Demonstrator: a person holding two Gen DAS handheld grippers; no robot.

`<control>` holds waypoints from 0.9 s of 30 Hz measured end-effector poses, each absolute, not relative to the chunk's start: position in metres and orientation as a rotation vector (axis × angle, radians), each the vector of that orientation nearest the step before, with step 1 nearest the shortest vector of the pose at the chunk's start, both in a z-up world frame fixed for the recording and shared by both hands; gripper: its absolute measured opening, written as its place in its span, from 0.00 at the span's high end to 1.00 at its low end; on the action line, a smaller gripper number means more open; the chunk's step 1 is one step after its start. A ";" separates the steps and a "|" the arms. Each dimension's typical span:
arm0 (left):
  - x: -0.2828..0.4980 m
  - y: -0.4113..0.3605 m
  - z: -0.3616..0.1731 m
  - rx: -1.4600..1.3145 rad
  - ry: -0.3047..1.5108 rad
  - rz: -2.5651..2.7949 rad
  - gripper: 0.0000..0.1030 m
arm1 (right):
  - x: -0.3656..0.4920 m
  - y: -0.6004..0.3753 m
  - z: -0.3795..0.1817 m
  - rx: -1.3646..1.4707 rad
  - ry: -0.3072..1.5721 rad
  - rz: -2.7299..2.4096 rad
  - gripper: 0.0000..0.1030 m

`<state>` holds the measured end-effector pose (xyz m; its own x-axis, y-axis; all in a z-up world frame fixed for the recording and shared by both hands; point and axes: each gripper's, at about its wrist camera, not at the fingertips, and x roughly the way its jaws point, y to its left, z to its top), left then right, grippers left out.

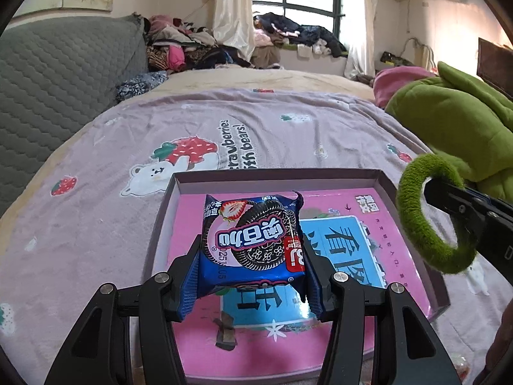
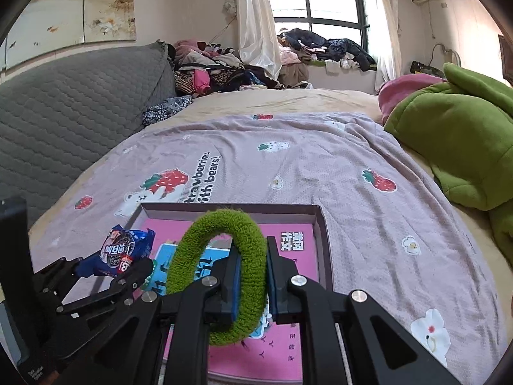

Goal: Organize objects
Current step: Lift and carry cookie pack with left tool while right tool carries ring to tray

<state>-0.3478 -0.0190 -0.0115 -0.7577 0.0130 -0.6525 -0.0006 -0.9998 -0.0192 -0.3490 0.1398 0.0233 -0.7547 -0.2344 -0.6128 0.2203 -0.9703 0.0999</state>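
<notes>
My left gripper is shut on a blue cookie packet, held above a shallow box with a pink printed floor. The same packet shows at the lower left of the right wrist view, in the left gripper. My right gripper is shut on one side of a fuzzy green ring, which hangs over the box. In the left wrist view the ring and the right gripper sit above the box's right wall.
The box lies on a lilac strawberry-print blanket spread over a bed. A green plush heap lies at the right, a grey quilted headboard at the left, and piled clothes at the far end under a window.
</notes>
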 end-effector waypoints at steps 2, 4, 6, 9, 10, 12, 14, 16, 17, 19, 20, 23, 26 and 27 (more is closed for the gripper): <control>-0.349 -0.019 -0.018 -1.089 -0.044 2.931 0.46 | -0.353 0.137 0.017 0.971 -0.012 -2.742 0.87; -0.352 -0.021 -0.021 -1.081 -0.088 2.907 0.46 | -0.358 0.134 0.010 0.982 0.014 -2.752 0.87; -0.354 -0.019 -0.026 -1.076 -0.052 2.916 0.46 | -0.364 0.134 0.001 1.014 -0.003 -2.747 0.87; -0.359 -0.020 -0.037 -1.117 -0.058 2.891 0.46 | -0.368 0.138 -0.012 1.057 -0.045 -2.744 0.87; -0.361 -0.020 -0.039 -1.134 -0.065 2.883 0.46 | -0.370 0.140 -0.016 1.078 -0.056 -2.743 0.87; -0.363 -0.021 -0.043 -1.158 -0.067 2.875 0.46 | -0.375 0.141 -0.025 1.118 -0.038 -2.746 0.87; -0.364 -0.020 -0.045 -1.168 -0.064 2.868 0.46 | -0.378 0.141 -0.031 1.143 -0.010 -2.750 0.87; -0.364 -0.018 -0.046 -1.175 -0.048 2.867 0.46 | -0.381 0.142 -0.036 1.165 -0.007 -2.745 0.87; -0.363 -0.017 -0.047 -1.181 -0.043 2.866 0.46 | -0.382 0.143 -0.037 1.177 -0.012 -2.737 0.87; -0.364 -0.017 -0.049 -1.199 -0.042 2.858 0.46 | -0.383 0.142 -0.042 1.203 -0.013 -2.728 0.87; -0.366 -0.017 -0.051 -1.221 -0.044 2.851 0.46 | -0.384 0.141 -0.043 1.214 0.007 -2.731 0.87; -0.370 -0.019 -0.058 -1.281 -0.073 2.812 0.46 | -0.386 0.140 -0.049 1.251 0.015 -2.720 0.87; -0.372 -0.016 -0.065 -1.329 -0.045 2.795 0.45 | -0.387 0.137 -0.052 1.280 0.039 -2.717 0.86; -0.372 -0.015 -0.065 -1.328 -0.034 2.797 0.45 | -0.387 0.136 -0.053 1.290 0.042 -2.712 0.86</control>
